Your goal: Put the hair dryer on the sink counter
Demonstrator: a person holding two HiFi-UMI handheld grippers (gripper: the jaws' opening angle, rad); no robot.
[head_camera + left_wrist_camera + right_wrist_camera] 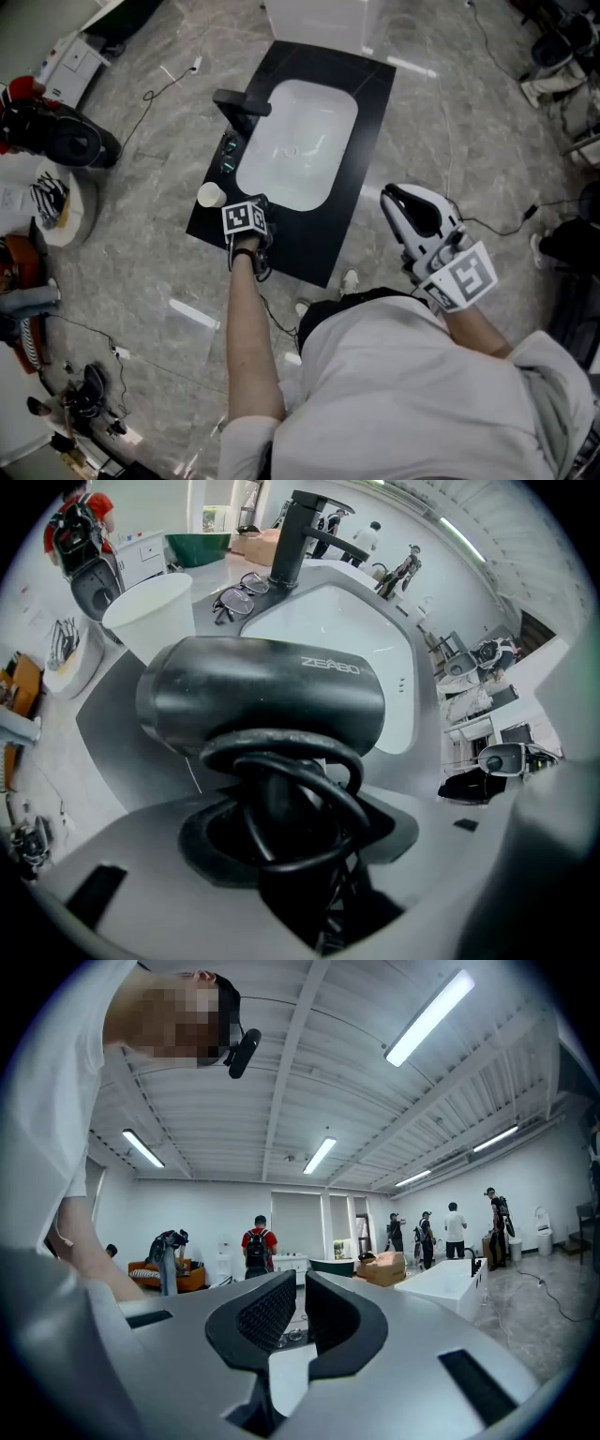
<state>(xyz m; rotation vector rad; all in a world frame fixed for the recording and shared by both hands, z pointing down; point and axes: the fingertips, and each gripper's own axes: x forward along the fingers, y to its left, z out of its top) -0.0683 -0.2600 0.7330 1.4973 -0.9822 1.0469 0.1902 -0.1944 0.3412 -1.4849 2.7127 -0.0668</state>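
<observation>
While left gripper (281,799) fingers clamp hair dryer (262,691) handle over worktop (309,234) front edge, set-down seems underway. Next: lower till resting, release. Right gripper (298,1312) fingers narrow, empty.

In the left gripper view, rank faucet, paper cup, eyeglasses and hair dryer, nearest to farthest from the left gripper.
1. hair dryer, held in the jaws
2. paper cup, at left
3. eyeglasses, behind the cup
4. faucet, farthest back
</observation>
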